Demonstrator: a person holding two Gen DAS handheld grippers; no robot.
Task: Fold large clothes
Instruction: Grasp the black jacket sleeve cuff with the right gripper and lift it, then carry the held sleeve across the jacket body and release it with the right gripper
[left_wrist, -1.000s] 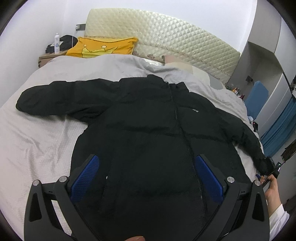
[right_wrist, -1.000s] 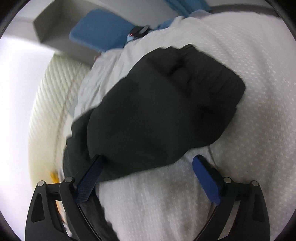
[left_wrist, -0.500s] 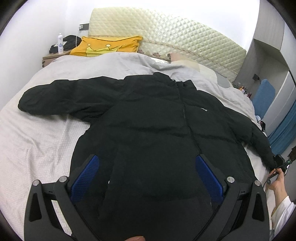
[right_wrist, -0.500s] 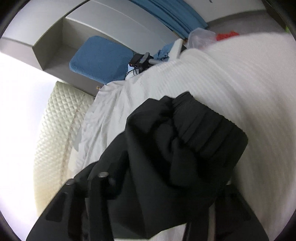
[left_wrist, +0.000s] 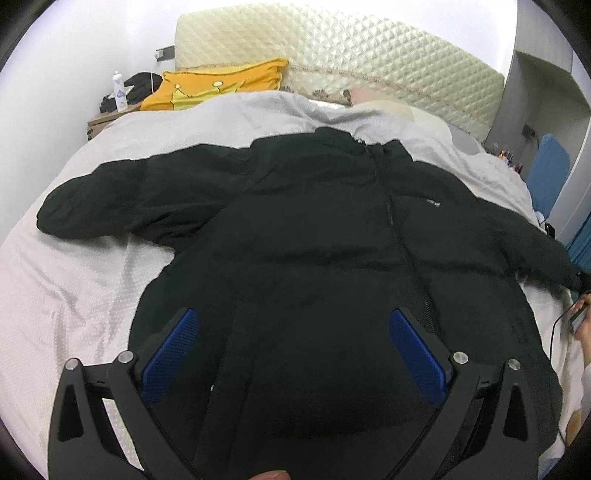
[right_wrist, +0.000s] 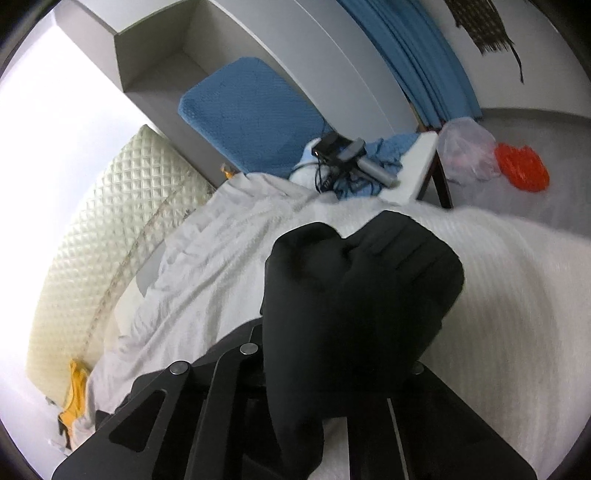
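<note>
A large black padded jacket (left_wrist: 332, 240) lies front up on the white bedspread (left_wrist: 66, 295), zip closed, its left sleeve (left_wrist: 122, 199) stretched out flat. My left gripper (left_wrist: 295, 332) hovers open over the jacket's lower body, blue pads (left_wrist: 170, 354) wide apart with nothing between them. In the right wrist view, my right gripper (right_wrist: 347, 354) is shut on the cuff of the jacket's right sleeve (right_wrist: 362, 288), which bunches up in front of the camera and hides the fingertips. That sleeve (left_wrist: 535, 254) shows in the left wrist view, lifted toward a hand (left_wrist: 583, 328) at the right edge.
A quilted cream headboard (left_wrist: 369, 62) and a yellow pillow (left_wrist: 218, 88) are at the far end. A nightstand with a bottle (left_wrist: 119, 92) stands far left. Beside the bed's right are a blue cushion (right_wrist: 251, 118), cables, a stool, a plastic bag (right_wrist: 469, 147) and blue curtains (right_wrist: 417, 55).
My right gripper closed on the sleeve cuff and lifted it off the bed, rolling as it went. My left gripper dropped a little closer to the jacket and stayed open.
</note>
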